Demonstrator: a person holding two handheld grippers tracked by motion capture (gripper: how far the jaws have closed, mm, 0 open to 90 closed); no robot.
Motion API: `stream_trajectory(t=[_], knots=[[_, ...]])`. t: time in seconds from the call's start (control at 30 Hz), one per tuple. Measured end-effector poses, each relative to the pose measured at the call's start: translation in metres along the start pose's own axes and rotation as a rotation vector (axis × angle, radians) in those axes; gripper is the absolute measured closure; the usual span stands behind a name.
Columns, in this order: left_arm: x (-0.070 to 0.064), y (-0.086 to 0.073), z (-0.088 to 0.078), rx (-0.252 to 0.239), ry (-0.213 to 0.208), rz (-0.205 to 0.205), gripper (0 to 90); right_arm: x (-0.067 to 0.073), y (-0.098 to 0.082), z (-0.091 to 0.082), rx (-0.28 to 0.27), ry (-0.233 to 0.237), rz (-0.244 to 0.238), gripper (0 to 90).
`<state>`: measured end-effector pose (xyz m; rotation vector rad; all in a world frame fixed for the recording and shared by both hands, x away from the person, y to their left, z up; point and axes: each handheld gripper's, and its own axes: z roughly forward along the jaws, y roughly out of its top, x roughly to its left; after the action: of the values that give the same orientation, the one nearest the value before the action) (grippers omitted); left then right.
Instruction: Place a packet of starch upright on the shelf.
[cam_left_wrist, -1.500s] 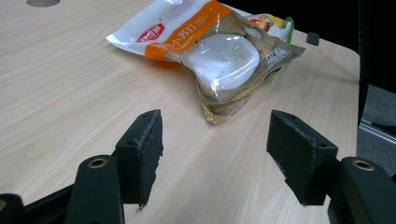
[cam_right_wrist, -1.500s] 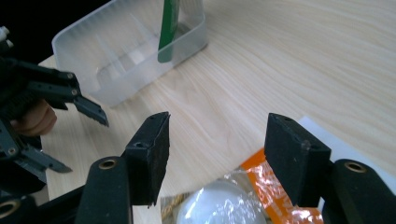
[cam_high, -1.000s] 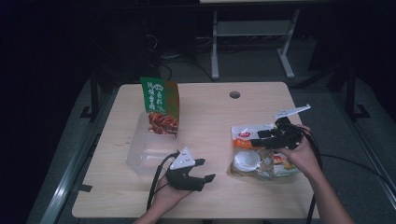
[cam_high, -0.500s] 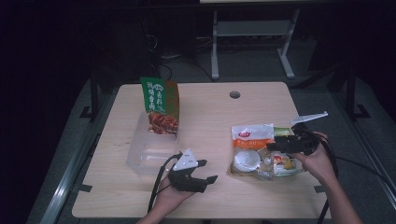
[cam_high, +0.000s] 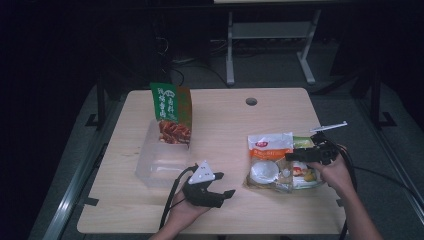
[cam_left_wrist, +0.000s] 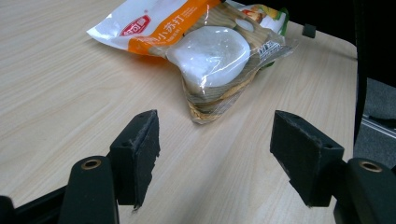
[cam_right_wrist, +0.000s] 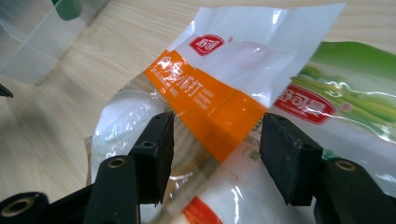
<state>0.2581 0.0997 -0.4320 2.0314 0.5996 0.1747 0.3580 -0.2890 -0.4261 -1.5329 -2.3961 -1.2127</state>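
Two grippers: the right gripper (cam_high: 295, 156) hangs low over the snack packets, the left gripper (cam_high: 224, 186) rests on the tabletop (cam_high: 225, 125) near the person's edge.
Right gripper state: jaws spread but just now closing in, straddling the orange band of the white and orange packet (cam_right_wrist: 219, 84); the pads do not yet press on it.
Left gripper state: jaws spread wide with only bare tabletop between them, pointing toward the packets.
Packet place: top of a small pile at the right of the tabletop, lying over a clear pack with a white round cake (cam_left_wrist: 210, 56) and beside a green packet (cam_right_wrist: 359, 70).
Likely step: pinching the white and orange packet to lift it, probably toward the clear plastic box (cam_high: 160, 162) at the left, where a green carton (cam_high: 171, 112) stands at the far end.
Grip advice: close on one packet's film alone, near its middle, so the packs beneath stay put.
Risk: slick film may slip or drag the clear pack along; lift slowly and straight up.
Left gripper role: ready to hold the pile down if it shifts.
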Motion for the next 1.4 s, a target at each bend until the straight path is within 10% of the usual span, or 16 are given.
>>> stream_trajectory(t=[0.47, 0.97, 1.4], knots=[[0.003, -0.001, 0.002, -0.009, -0.005, -0.031, 31.9, 0.010, 0.005, 0.019, 0.040, 0.069, 0.030, 87.3], [0.002, -0.001, 0.008, -0.005, -0.022, -0.055, 28.4, 0.072, 0.004, 0.002, -0.064, 0.130, -0.183, 89.5], [0.003, 0.003, 0.024, 0.023, -0.035, -0.093, 30.7, 0.099, -0.015, 0.004, -0.148, 0.208, -0.272, 89.6]])
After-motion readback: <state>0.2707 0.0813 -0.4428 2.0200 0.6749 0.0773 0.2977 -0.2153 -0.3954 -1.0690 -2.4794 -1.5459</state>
